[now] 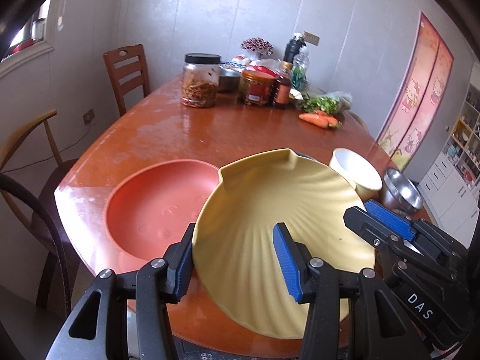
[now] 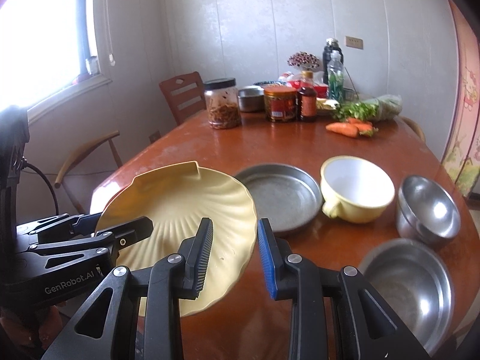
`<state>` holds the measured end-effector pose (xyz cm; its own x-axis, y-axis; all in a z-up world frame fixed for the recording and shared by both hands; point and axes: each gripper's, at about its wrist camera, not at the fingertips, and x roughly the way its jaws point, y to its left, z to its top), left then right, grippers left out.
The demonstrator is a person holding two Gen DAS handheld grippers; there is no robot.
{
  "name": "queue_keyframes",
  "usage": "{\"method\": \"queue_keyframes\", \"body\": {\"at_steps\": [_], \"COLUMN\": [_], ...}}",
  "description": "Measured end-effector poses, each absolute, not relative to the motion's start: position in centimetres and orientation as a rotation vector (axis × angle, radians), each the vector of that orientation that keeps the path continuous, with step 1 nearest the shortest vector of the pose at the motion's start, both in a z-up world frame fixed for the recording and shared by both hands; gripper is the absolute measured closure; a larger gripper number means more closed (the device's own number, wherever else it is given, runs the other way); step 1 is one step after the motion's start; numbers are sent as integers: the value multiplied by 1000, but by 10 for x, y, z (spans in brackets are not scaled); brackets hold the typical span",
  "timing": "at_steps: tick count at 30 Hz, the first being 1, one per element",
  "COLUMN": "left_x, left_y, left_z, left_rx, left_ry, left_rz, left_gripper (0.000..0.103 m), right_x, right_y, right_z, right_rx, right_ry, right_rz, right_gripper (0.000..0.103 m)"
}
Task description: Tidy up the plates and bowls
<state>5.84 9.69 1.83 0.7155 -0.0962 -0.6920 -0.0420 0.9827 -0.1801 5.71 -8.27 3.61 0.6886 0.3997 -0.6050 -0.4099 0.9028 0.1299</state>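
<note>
A ribbed, shell-shaped yellow plate (image 1: 282, 210) is held tilted above the near edge of a glossy brown table (image 1: 186, 129), pinched at its rim by both the left gripper (image 1: 234, 258) and the right gripper (image 2: 235, 255). To its left lies an empty, smooth terracotta-red dish (image 1: 153, 207). To its right stand an empty round metal pan (image 2: 282, 195), a white-lined yellow cup (image 2: 357, 189) and steel bowls (image 2: 426, 207), with bare tabletop beyond.

Yellow shell plate (image 1: 285, 207) between left gripper (image 1: 232, 258) jaws
</note>
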Motion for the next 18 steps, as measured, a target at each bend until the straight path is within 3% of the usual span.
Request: {"method": "queue_keyframes", "body": {"at_steps": [18], "left_x": [66], "left_y": [167], "left_z": [44], "left_rx": [-222], "left_ry": [715], "left_rz": [110], "left_gripper": [53], "right_x": [89], "right_y": [-6], "right_z": [65], "right_rx": [-88], "right_ry": [621], "right_rz": [587], "right_gripper": [71]}}
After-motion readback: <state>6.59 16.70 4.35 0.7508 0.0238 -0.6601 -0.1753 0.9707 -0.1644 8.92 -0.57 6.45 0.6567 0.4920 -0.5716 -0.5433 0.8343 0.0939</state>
